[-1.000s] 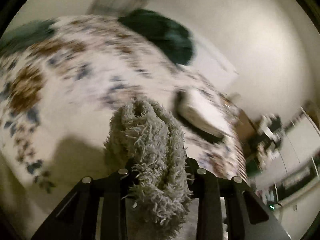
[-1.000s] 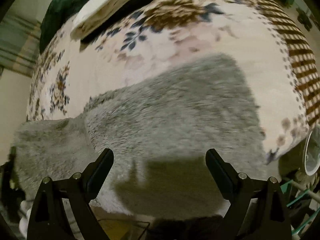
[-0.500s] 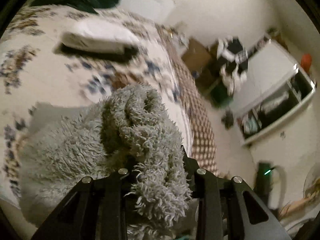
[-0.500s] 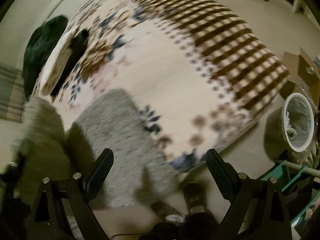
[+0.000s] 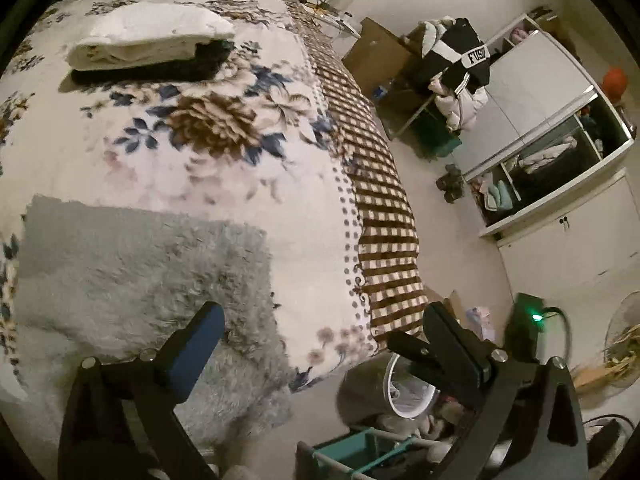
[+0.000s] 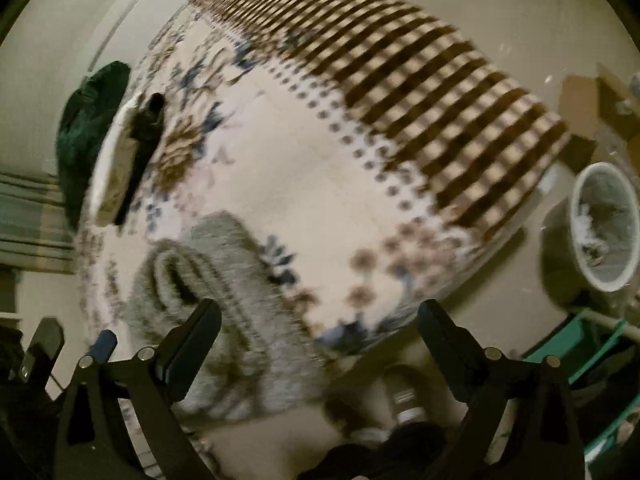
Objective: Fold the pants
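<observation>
Left wrist view: left gripper (image 5: 320, 328) has its jaws spread wide with nothing between them; it hangs above the near edge of the bed.
Pants: fluffy grey pants (image 5: 132, 280) lie on the floral blanket (image 5: 208, 128) at the near left of the bed, doubled over, with one end hanging slightly off the near edge.
Why there: judged, the near edge keeps the cloth within reach of both tools, and the flat blanket gives the fold a surface to settle on.
Right wrist view: right gripper (image 6: 316, 320) is also splayed and empty, held high and back from the bed; the picture is motion-blurred.
Pants from the right: grey pile (image 6: 228, 280) sits at the near left corner, under the left finger (image 6: 192, 348), with a rolled lip showing on its far left side. Contact cannot be told.
Other gripper: part of a second tool (image 6: 44, 344) shows at the far left edge of the right wrist view.
Folded stack: white folded cloth over a dark one (image 5: 148, 40) lies farther up the bed, well apart from the pants; likely the finished pile.
Off the bed: white bucket (image 6: 604, 224) on the floor to the right, teal rack (image 5: 360, 452) near the foot of the bed.
Stage, judged: a fold is laid and both tools are free; the rolled lip looks uneven and may need smoothing or another fold.
Risk: thick pile could spring the fold open.
</observation>
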`<state>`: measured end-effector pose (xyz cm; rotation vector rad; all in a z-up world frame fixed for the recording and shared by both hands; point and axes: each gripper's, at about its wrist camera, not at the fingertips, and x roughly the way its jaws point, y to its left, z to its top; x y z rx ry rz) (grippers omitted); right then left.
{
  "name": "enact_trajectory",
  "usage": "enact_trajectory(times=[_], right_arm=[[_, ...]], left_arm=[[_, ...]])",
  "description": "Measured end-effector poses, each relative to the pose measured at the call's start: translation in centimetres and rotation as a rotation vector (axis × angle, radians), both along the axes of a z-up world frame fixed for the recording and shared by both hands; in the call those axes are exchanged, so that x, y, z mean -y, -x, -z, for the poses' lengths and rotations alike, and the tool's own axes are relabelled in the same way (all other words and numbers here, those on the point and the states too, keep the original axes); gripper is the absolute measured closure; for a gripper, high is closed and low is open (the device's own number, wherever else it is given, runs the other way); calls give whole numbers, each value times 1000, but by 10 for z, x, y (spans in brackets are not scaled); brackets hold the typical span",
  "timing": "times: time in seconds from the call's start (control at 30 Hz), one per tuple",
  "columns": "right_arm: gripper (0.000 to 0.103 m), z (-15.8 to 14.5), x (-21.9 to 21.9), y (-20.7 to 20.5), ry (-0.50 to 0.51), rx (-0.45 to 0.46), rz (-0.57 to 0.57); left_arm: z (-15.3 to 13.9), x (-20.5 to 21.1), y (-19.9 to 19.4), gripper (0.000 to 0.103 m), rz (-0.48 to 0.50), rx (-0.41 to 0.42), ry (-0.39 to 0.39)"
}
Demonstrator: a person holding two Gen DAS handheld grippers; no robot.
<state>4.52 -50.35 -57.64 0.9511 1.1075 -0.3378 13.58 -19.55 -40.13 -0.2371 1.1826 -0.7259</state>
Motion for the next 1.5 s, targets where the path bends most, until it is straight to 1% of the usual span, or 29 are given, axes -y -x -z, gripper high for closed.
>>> enact_trajectory(times=[0.07, 0.17, 0.2, 0.3, 0.4, 0.43, 0.47, 0.5, 0.53, 0.6, 0.67, 0.7, 0.73, 0.77, 0.83, 0.87, 0.9, 0.97, 1.0, 1.07, 1.1, 1.13, 1.17, 1.2, 1.23, 1.3, 1.37, 1.47, 1.5], right_arm=[[3, 1, -9, -16, -61, 37, -48], [3, 7, -30, -49, -159, 92, -139], [3, 10, -37, -59, -191, 101, -166], [3, 31, -63, -96, -279, 100, -243], [4, 50, -88, -122, -321, 35, -315], [13, 53, -95, -126, -327, 36, -339], [24, 52, -104, -129, -291, 26, -369], [66, 49, -108, -129, -228, 6, -390], [79, 46, -109, -128, -190, -9, -393], [80, 37, -98, -118, -113, -18, -350], [81, 32, -77, -104, -20, -62, -278], [81, 34, -70, -100, -14, -82, -255], [79, 39, -64, -97, -33, -100, -243], [73, 43, -60, -95, -89, -110, -229], [42, 40, -54, -88, -176, -98, -168], [36, 35, -52, -83, -183, -79, -142], [33, 30, -50, -76, -190, -59, -118], [33, 23, -49, -58, -231, -44, -49], [33, 26, -47, -51, -268, -47, -20], [33, 42, -56, -42, -388, -45, 32], [33, 50, -62, -41, -418, -52, 37], [35, 55, -67, -41, -430, -51, 33], [43, 60, -77, -44, -430, -46, 11], [77, 63, -83, -44, -407, -70, -21], [86, 65, -88, -44, -385, -92, -48], [89, 61, -92, -38, -308, -121, -77], [89, 62, -87, -29, -210, -203, -95], [89, 72, -82, -26, -124, -314, -139], [86, 73, -84, -29, -123, -324, -163]], left_arm=[[-9, -28, -12, 2, -38, 17, -17], [-12, -86, -38, 2, -134, 41, -107], [-4, -108, -50, 2, -168, 33, -171], [25, -147, -74, 2, -225, 12, -311], [61, -166, -87, 2, -235, -53, -366], [69, -167, -90, 2, -227, -67, -376], [78, -166, -91, 2, -217, -77, -383], [82, -163, -91, 2, -204, -82, -384], [87, -160, -91, 2, -191, -86, -393], [95, -157, -90, 2, -177, -96, -399], [103, -156, -89, 2, -180, -123, -393], [105, -156, -90, 2, -183, -135, -373], [106, -156, -89, 2, -185, -151, -350], [105, -156, -90, 2, -190, -155, -349], [102, -152, -88, 2, -178, -144, -348], [100, -151, -87, 2, -175, -139, -353], [97, -149, -86, 2, -170, -129, -351], [94, -145, -84, 2, -160, -119, -343], [95, -143, -84, 2, -157, -119, -340], [98, -138, -85, 2, -150, -124, -336], [101, -136, -85, 2, -144, -127, -341], [103, -134, -84, 2, -140, -128, -343], [104, -132, -84, 2, -135, -124, -350], [106, -130, -84, 2, -130, -118, -360], [107, -130, -84, 2, -126, -114, -363], [110, -132, -84, 2, -132, -120, -372], [113, -137, -86, 2, -145, -138, -357], [115, -142, -86, 2, -157, -164, -325], [114, -142, -85, 2, -158, -166, -320]])
